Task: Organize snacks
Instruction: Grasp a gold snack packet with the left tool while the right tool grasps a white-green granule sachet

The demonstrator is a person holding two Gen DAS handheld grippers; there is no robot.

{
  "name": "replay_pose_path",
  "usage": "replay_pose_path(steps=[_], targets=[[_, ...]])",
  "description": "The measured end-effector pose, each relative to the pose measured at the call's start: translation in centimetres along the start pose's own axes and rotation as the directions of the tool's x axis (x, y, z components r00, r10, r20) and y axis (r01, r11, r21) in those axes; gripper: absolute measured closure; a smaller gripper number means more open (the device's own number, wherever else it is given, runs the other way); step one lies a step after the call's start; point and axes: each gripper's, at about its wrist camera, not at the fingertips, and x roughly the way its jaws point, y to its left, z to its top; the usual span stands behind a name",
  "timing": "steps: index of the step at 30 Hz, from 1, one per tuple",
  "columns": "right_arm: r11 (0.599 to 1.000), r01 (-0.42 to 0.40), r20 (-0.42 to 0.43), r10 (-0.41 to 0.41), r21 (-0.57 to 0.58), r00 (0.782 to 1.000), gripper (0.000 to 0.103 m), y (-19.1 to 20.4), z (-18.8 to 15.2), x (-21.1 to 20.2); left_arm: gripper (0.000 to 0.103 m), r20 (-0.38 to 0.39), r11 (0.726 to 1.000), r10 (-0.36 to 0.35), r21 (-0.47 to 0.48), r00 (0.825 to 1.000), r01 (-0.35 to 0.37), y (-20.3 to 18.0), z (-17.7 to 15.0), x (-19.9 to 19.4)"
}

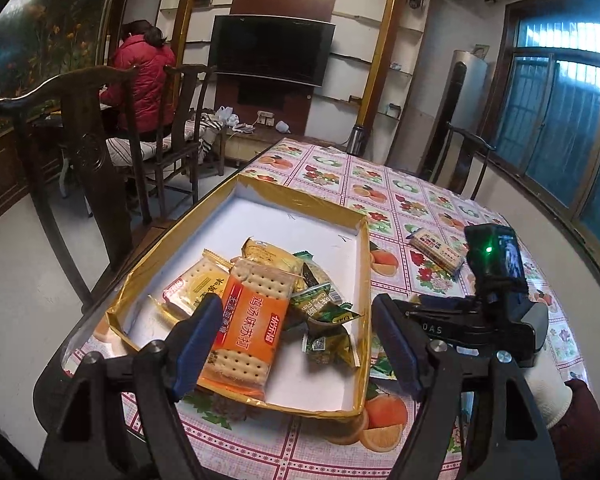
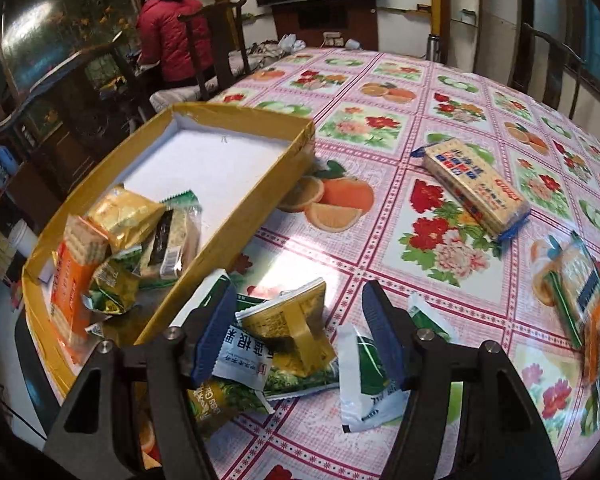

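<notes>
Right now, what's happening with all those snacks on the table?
A person holding two grippers is tidying snack packets into a gold box on the flowery tablecloth. Several packets already lie in it, with an orange cracker pack on top. The left gripper hangs over the box, jaws open and empty. The right gripper hovers with its jaws apart above loose packets beside the box. A blue-ended cracker pack lies further out on the table.

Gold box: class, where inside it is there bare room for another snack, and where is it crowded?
The gold box is bare white at its far end, bordered by the far walls. The near end is crowded: orange cracker pack, gold packet and green packets overlap there.
</notes>
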Motion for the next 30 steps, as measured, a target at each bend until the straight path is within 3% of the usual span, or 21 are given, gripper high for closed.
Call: replay_pose_path(steps=[2,8,10,11,13,14,15,19,24,25,26,27,28,30], targets=[[1.000,-0.007,-0.067,0.005,-0.022,0.998,0.065,0.0,-0.4,1.0,0.026,0.001,1.000,-0.010,0.014,1.000,0.010,-0.3,-0.1,-0.1],[0.999,0.004,-0.140,-0.009,-0.039,0.990,0.069,-1.7,-4.1,-1.8,0.026,-0.029,0.994,-0.085,0.061,0.996,0.087,-2.4,-0.5,0.8],[0.998,-0.060,-0.112,0.060,0.001,0.992,0.069,-3.0,-5.0,-4.0,0.026,-0.052,0.989,-0.113,0.093,0.992,0.117,-3.6,-0.8,1.3],[0.994,-0.104,-0.064,0.106,0.034,0.992,0.067,-4.2,-5.3,-5.6,0.026,-0.062,0.986,-0.122,0.109,0.991,0.128,-4.2,-1.0,1.6],[0.986,-0.122,0.022,0.120,0.115,0.993,0.042,-6.4,-6.0,-8.3,0.026,-0.081,0.980,-0.140,0.129,0.987,0.150,-5.3,-1.3,2.0],[0.982,-0.108,0.062,0.100,0.155,0.993,0.020,-7.5,-6.4,-9.6,0.026,-0.092,0.978,-0.149,0.131,0.985,0.160,-5.7,-1.5,2.3],[0.979,-0.093,0.091,0.078,0.184,0.993,0.015,-8.3,-6.9,-10.4,0.026,-0.107,0.977,-0.156,0.130,0.982,0.170,-6.2,-1.6,2.7],[0.976,-0.045,0.061,0.033,0.213,0.998,0.015,-9.2,-6.5,-9.3,0.026,-0.171,0.966,-0.206,0.123,0.964,0.228,-7.9,-2.4,3.5],[0.995,-0.005,0.005,0.004,0.095,1.000,0.015,-7.1,-4.1,-5.1,0.026,-0.220,0.951,-0.225,0.165,0.949,0.263,-9.7,-3.6,3.1],[0.998,0.006,-0.017,-0.004,0.069,1.000,0.016,-6.7,-3.8,-4.1,0.026,-0.229,0.946,-0.231,0.173,0.946,0.273,-10.1,-3.8,3.1],[0.998,0.019,-0.043,-0.017,0.053,0.999,0.023,-6.5,-3.7,-3.2,0.026,-0.239,0.943,-0.235,0.181,0.942,0.281,-10.5,-4.0,3.1],[0.998,0.039,-0.062,-0.036,0.050,0.997,0.045,-6.5,-3.8,-2.6,0.026,-0.248,0.939,-0.238,0.189,0.939,0.288,-10.9,-4.2,3.2],[0.998,0.038,-0.063,-0.035,0.052,0.997,0.046,-6.5,-3.9,-2.4,0.026,-0.256,0.934,-0.243,0.198,0.936,0.296,-11.4,-4.4,3.2],[0.998,0.025,-0.043,-0.023,0.057,0.999,0.065,-6.7,-4.2,-3.0,0.024,-0.278,0.924,-0.249,0.217,0.928,0.313,-12.5,-4.8,3.9]])
